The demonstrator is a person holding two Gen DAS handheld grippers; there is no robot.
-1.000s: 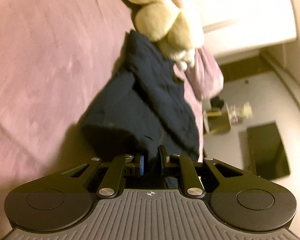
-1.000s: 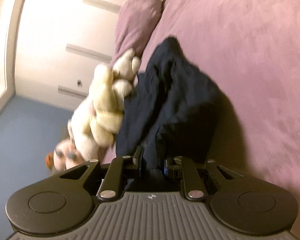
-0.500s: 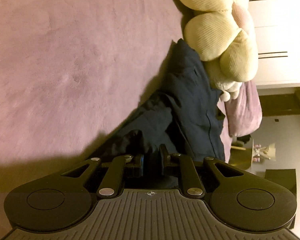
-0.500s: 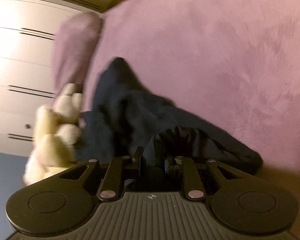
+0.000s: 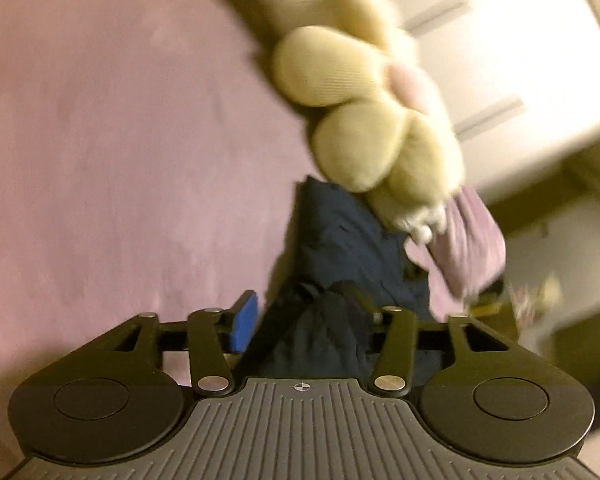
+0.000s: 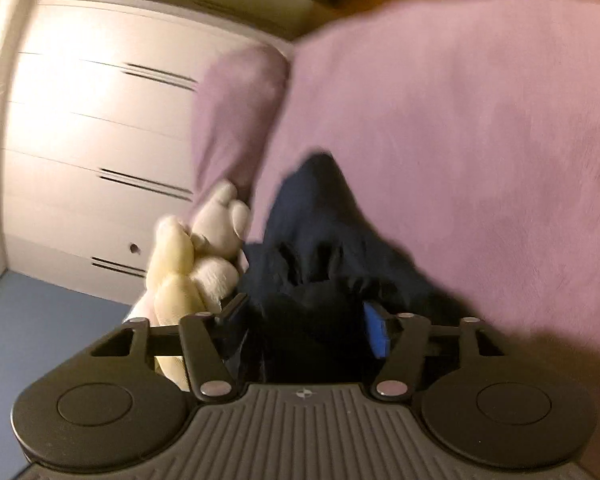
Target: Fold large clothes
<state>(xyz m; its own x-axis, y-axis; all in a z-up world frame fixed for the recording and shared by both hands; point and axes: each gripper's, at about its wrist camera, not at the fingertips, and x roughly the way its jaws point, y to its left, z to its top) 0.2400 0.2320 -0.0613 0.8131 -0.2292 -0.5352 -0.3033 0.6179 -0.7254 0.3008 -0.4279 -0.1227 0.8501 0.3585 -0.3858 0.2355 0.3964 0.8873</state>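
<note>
A dark navy garment [image 5: 340, 248] lies bunched on the pink bedspread [image 5: 120, 140], beside a plush toy. My left gripper [image 5: 304, 316] is open, its jaws spread wide with the cloth lying loose between them. In the right wrist view the same garment [image 6: 320, 240] runs from the bed up into my right gripper [image 6: 304, 320], which is also open, jaws wide apart around the bunched cloth. The blue pads [image 6: 374, 332] show on both grippers. The near end of the garment is hidden behind the gripper bodies.
A cream plush toy [image 5: 360, 120] lies against the garment's far side; it also shows in the right wrist view [image 6: 196, 256]. A pink pillow [image 6: 236, 112] sits by the bed's edge. White drawers [image 6: 92, 140] stand beyond, above a blue floor [image 6: 40, 340].
Both grippers were shut on the navy garment in the earlier frames and have now opened, releasing it. The garment has settled onto the bed next to the plush toy.
</note>
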